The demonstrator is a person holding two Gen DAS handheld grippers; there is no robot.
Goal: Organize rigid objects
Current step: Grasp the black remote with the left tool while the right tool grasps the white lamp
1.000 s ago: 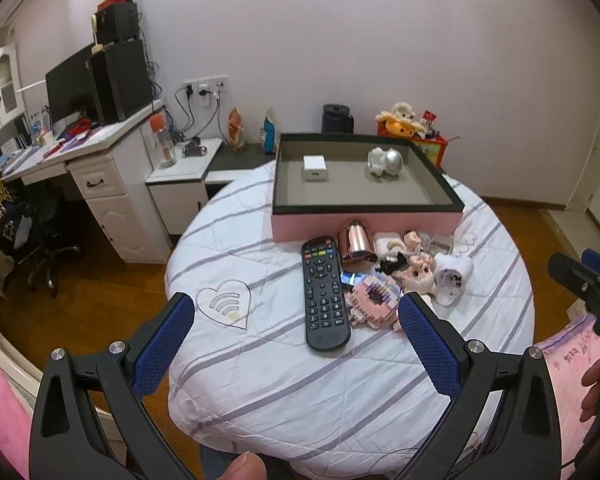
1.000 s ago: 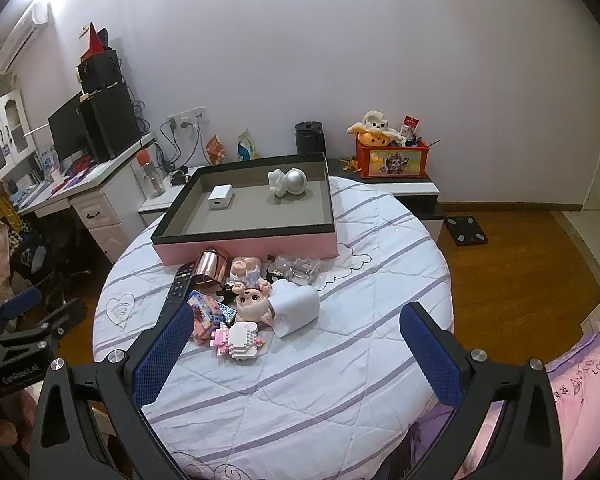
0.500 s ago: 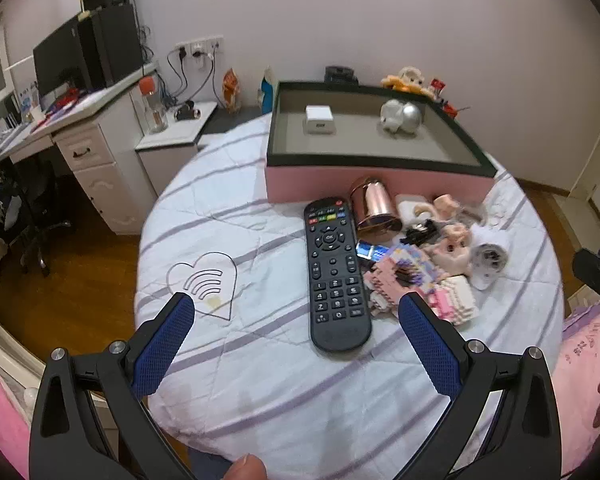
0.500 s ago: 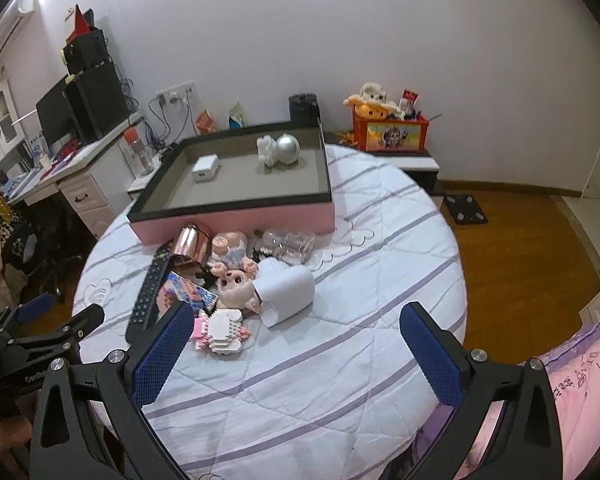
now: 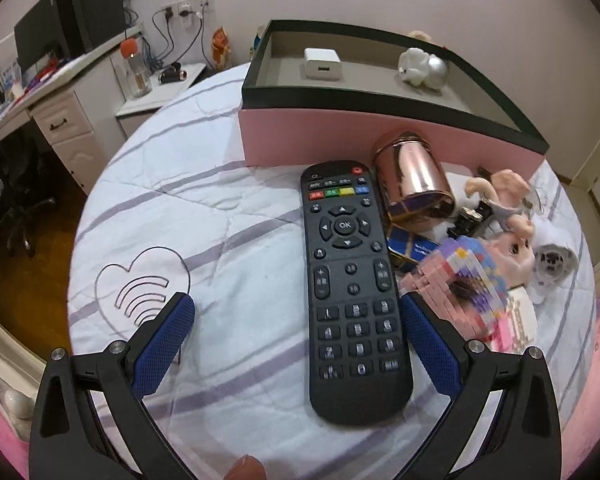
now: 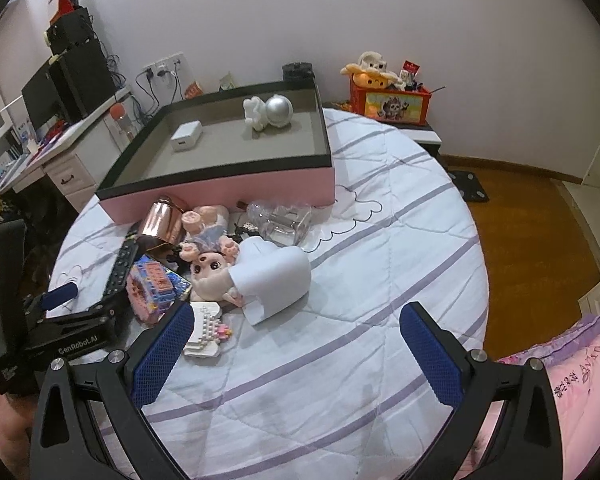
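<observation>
Remote control (image 5: 354, 288) lies flat on the quilted tablecloth (image 5: 236, 248), just in front of the pink tray (image 5: 380, 146), and your left gripper (image 5: 296, 344) straddles its lower end, tongs spread, gripping nothing. Only a white charger (image 5: 321, 63) and an astronaut figure (image 5: 422, 66) sit inside that tray. Beside the remote, the copper cup (image 5: 414, 178), doll (image 6: 208, 268), pink block model (image 6: 152, 284) and white cylinder (image 6: 274, 272) all wait outside. Your right gripper (image 6: 296, 350) hovers spread and empty.
</observation>
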